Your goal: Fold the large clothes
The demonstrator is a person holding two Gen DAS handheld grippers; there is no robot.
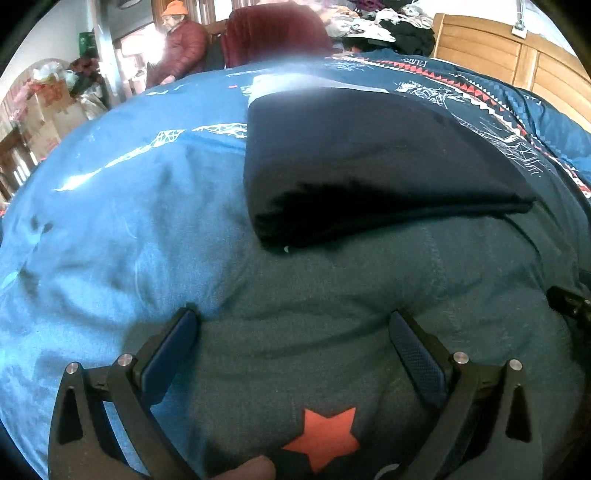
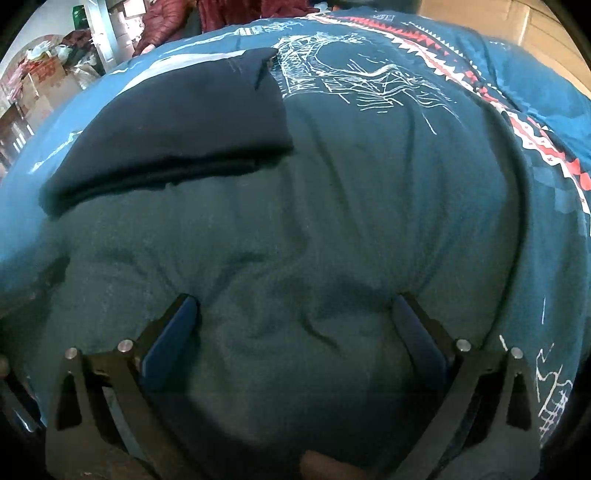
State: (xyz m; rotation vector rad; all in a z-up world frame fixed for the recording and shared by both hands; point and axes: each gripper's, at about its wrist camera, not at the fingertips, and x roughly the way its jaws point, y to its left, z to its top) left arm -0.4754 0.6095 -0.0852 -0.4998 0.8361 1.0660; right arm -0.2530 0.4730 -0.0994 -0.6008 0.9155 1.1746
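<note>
Left wrist view first: the left gripper [image 1: 293, 325] has its jaws spread wide, blue pads [image 1: 417, 354] resting on the dark teal garment [image 1: 332, 295], nothing pinched between them. The garment fills the lower half of the frame, and a red star print [image 1: 325, 437] shows on it at 6 o'clock, between the finger bases. Up at 12 to 1 o'clock lies a folded navy garment [image 1: 369, 162], its near edge overlapping the teal cloth. Both sit on a blue patterned bedspread [image 1: 110, 206] that runs off to 9 o'clock. At 11 o'clock, far back, a person in an orange hat [image 1: 181, 37] sits beside a dark red armchair [image 1: 273, 29]; a wooden headboard [image 1: 517, 55] stands at 2 o'clock. At 3 o'clock a black piece of hardware pokes in at the edge; what it is I cannot tell.

Right wrist view now: the right gripper [image 2: 295, 314] is also gaping wide, holding nothing, fingertips pressed onto wrinkled dark teal fabric that spreads through the centre. The folded navy garment sits at 10 to 11 o'clock, and the bedspread's white line drawing [image 2: 351, 74] and red-and-white border [image 2: 517, 122] sweep from 12 round to 3 o'clock.
</note>
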